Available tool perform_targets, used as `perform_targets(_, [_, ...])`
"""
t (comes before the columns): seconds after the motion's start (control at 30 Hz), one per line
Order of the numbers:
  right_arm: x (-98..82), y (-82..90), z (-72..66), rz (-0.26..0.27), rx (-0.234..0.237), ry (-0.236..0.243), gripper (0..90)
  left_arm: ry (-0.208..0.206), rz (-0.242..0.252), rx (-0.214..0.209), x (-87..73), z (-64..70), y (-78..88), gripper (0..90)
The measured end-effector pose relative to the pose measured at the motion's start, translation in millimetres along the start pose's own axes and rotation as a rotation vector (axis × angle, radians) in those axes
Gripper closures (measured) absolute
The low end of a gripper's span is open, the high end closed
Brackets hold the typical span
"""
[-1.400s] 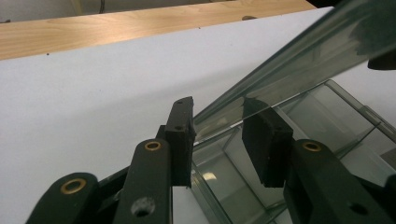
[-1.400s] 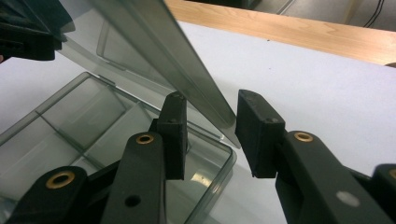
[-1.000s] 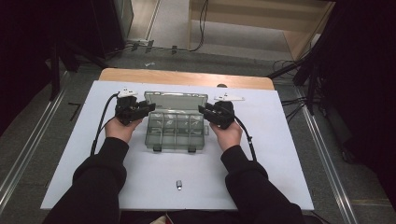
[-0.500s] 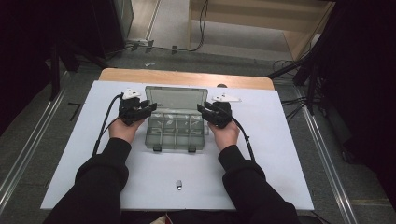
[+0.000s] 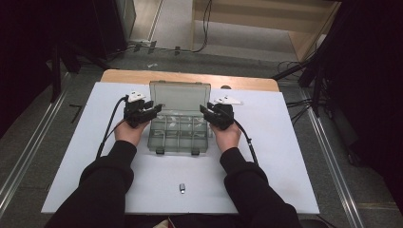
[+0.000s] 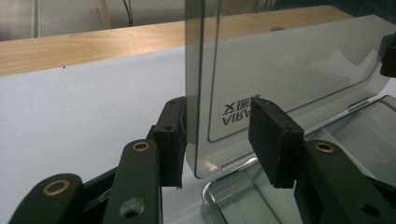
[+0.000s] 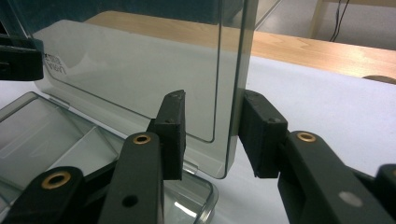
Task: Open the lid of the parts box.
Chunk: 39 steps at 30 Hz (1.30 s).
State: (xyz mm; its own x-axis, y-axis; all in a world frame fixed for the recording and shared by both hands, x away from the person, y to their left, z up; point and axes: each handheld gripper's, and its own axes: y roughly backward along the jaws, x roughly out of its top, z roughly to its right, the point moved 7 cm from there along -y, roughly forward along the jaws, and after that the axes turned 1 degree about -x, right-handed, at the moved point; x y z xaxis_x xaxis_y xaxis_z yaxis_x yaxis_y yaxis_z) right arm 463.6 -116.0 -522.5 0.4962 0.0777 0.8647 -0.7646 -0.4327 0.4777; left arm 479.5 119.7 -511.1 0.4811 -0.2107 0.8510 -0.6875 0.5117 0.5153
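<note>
Both grippers straddle the upright lid (image 6: pixel 280 70) of a clear organiser box (image 5: pixel 179 134): left gripper (image 6: pixel 217 135) just easing apart, one pad touching; right gripper (image 7: pixel 212 135) loosely gapped. Light, stiff, slick plastic, best taken at the lid's side edges.

The high view is looking down toward 12 o'clock; both gripper views are sitting close, sharing the lid (image 6: pixel 289 79).

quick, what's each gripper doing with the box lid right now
Left gripper: open, jaws just been opening; the upright lid stands between them, inner pad clear of it.
Right gripper: open around the lid's other side edge, a gap at the inner pad.
</note>
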Motion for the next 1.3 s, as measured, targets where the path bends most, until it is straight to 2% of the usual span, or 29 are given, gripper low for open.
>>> perform_targets(0.37, [-2.3, -9.0, 1.5, 0.015, -0.015, -0.02, 58.0, 0.01, 0.018, -0.001, -1.9, -0.8, -7.4, 52.4])
perform_targets(0.57, [-3.1, -12.8, 1.6, 0.009, -0.028, -0.002, 55.7, 0.018, 0.023, 0.007, -2.6, -0.6, -11.5, 49.9])
perform_targets(0.8, [-4.1, -18.2, 2.0, -0.002, -0.036, -0.007, 52.7, 0.032, 0.027, 0.001, -4.4, -0.3, -16.5, 44.2])
perform_targets(1.3, [-7.9, -27.3, 2.5, -0.032, -0.025, -0.033, 45.8, 0.03, -0.011, 0.011, -10.6, -2.6, -23.3, 42.2])
